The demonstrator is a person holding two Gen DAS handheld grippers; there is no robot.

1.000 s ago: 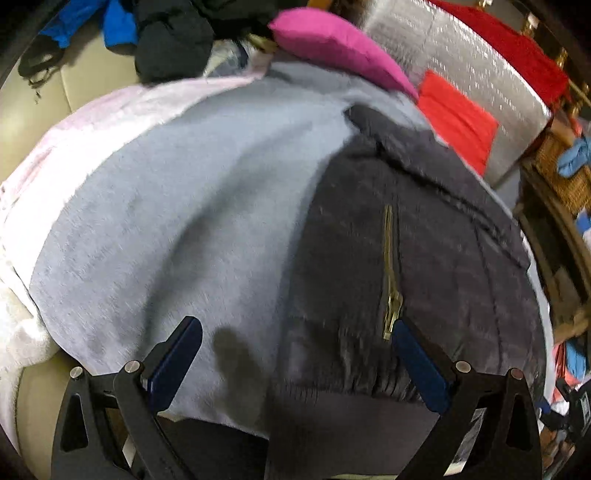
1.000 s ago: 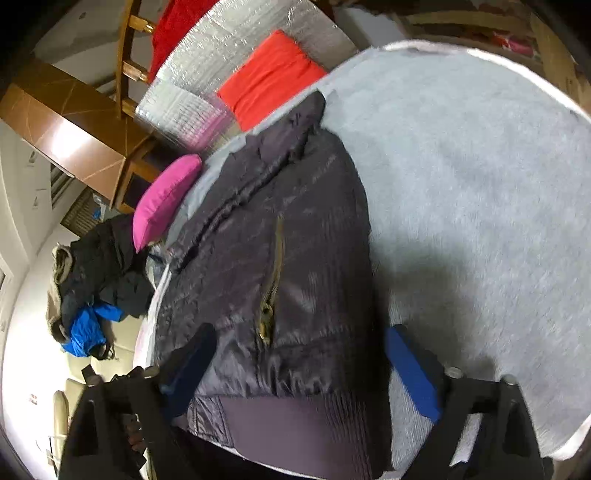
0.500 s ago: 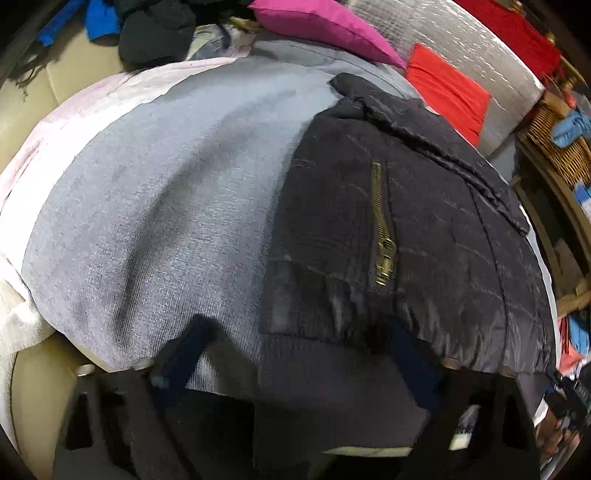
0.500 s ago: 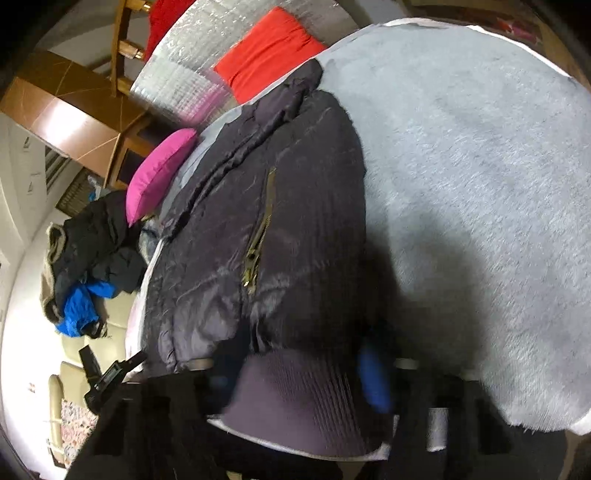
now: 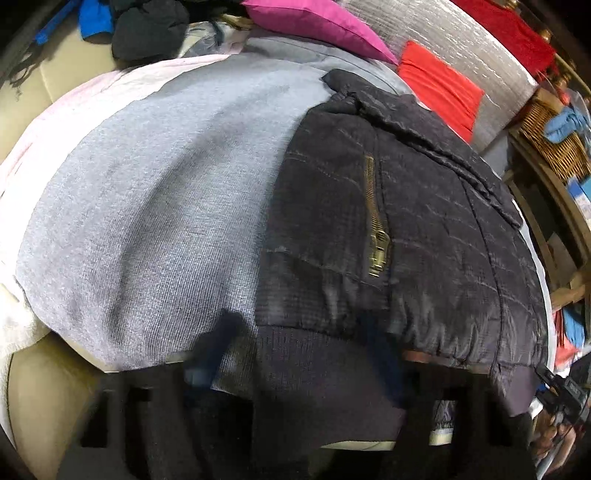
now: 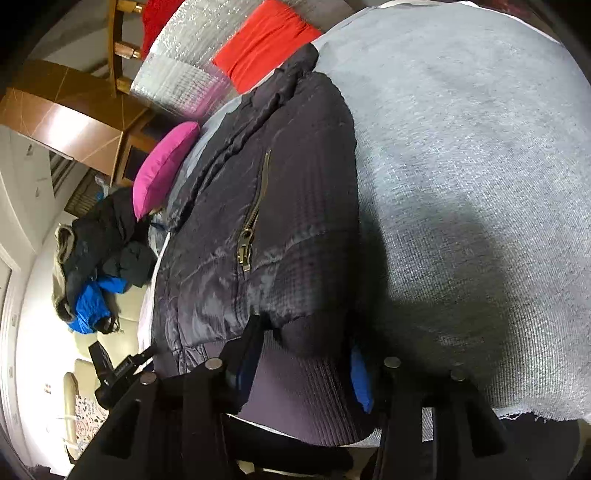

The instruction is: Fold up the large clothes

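Observation:
A dark quilted jacket with a brass pocket zip lies folded lengthwise on a grey blanket; it also shows in the right wrist view. Its ribbed hem hangs over the near edge. My left gripper is blurred and dark at the hem, its jaws partly closed around the knit band. My right gripper has its blue-padded fingers either side of the ribbed hem, closing on it.
A pink cushion, a red cloth and silver quilted padding lie beyond the jacket. A heap of dark and blue clothes sits on a beige sofa. A wicker basket and wooden furniture stand nearby.
Both grippers moved down and in to the jacket's hem from above it. Their jaws have narrowed around the ribbed band.

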